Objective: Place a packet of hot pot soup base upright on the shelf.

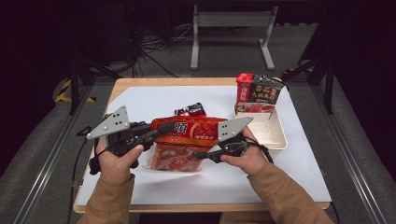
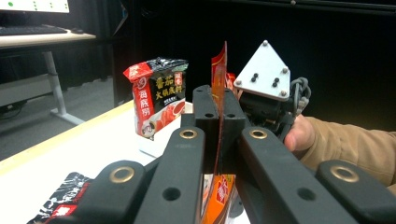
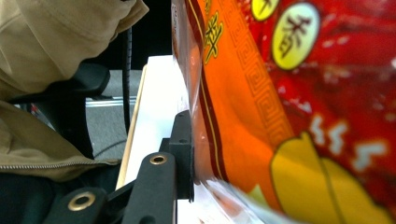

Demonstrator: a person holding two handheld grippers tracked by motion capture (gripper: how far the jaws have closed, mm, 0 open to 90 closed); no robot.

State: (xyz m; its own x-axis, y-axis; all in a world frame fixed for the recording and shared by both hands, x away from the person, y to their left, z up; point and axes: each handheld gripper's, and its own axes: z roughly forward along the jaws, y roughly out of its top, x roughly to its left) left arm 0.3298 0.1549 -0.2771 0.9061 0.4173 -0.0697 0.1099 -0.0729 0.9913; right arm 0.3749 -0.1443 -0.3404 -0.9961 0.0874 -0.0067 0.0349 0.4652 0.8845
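High view: one desk (image 1: 299, 177) with a white sheet on top. Two grippers. Left gripper (image 1: 156, 131) pinches the left edge of one big red pouch (image 1: 189, 130), held up off the desk mid-scene. Right gripper (image 1: 205, 155) is at the pouch's right lower edge; whether its jaws press the pouch I can't tell from here. One white tray (image 1: 275, 135) right of the pouch, with one red-black packet (image 1: 259, 91) standing at its far end. One small dark packet (image 1: 190, 110) lies just behind the pouch. Two hands and two tan sleeves come in from the bottom.

Left gripper view: left gripper (image 2: 218, 135) jaws pressed together on the thin pouch (image 2: 218, 74) edge, which stands upright between them. One red-black packet (image 2: 159, 95) stands on the tray behind. Small dark packet (image 2: 60, 203) lies at lower left. The other gripper's grey plate (image 2: 264, 70) sits beyond.

Right gripper view: one black jaw shows just beside the pouch (image 3: 289, 116), which is close up and blurred; grip can't be told. Desk (image 3: 152, 126) edge behind.
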